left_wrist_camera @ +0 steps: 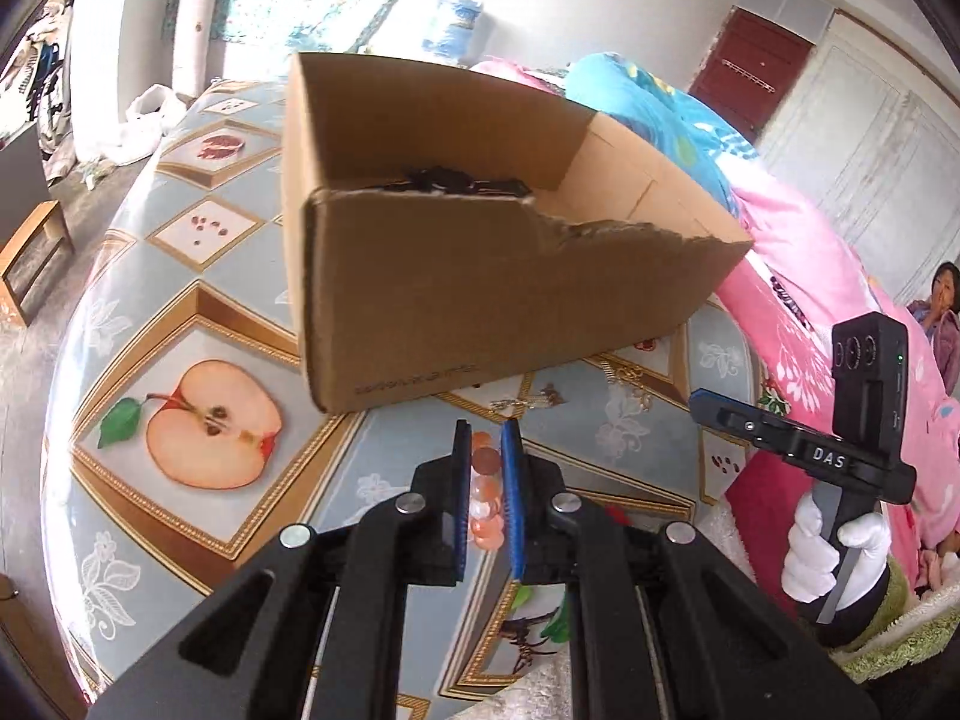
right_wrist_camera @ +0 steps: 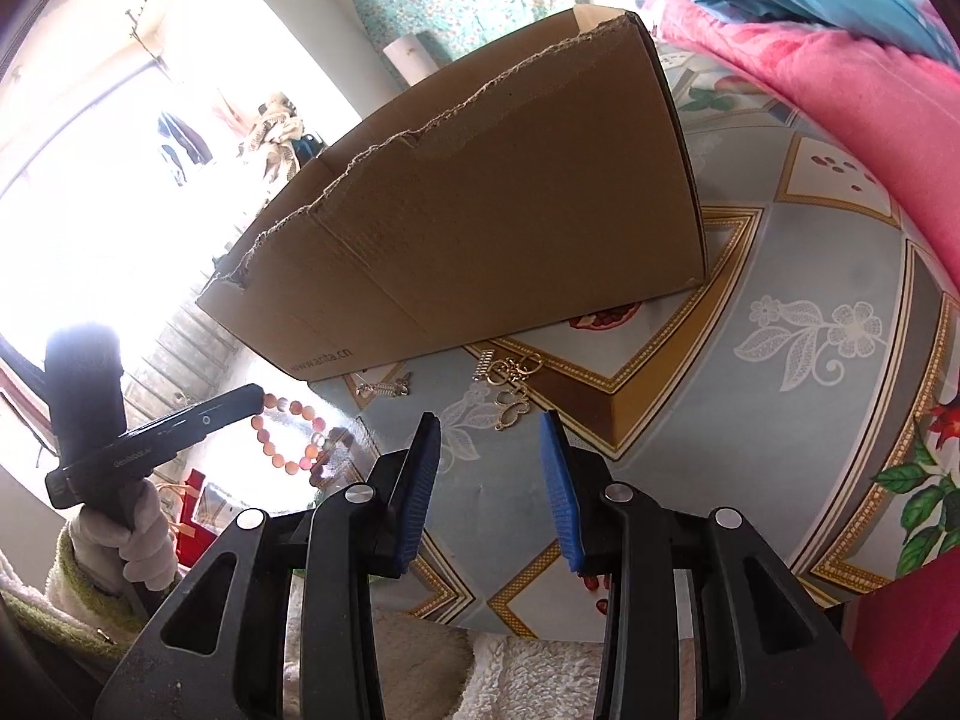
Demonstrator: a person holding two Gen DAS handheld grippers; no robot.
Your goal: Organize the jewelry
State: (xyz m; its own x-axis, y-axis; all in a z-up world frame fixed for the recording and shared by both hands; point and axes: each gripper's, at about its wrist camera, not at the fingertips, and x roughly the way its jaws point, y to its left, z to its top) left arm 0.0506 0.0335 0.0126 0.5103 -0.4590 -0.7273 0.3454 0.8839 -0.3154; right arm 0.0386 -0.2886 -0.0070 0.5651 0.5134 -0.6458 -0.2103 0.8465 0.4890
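1. The left gripper [left_wrist_camera: 486,444] was closed on a bead bracelet [right_wrist_camera: 294,435], which was held clear of the desk [left_wrist_camera: 384,456].
2. The right gripper [right_wrist_camera: 489,474] was held with fingers [right_wrist_camera: 561,492] parted and nothing between them.
3. Gold pendants [right_wrist_camera: 510,384] were seen lying on the desk, just in front of the cardboard box [left_wrist_camera: 480,300].
4. Dark items [left_wrist_camera: 456,180] were seen inside the box.

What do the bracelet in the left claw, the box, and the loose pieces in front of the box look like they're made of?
Bead bracelet: round pink-orange beads, glossy and partly translucent, so glass, resin or polished stone; the left claw is shut on it.
Box: plain brown corrugated cardboard, matte, with a ragged torn top edge.
Loose pieces: thin gold-coloured openwork with a metallic shine, probably plated metal.
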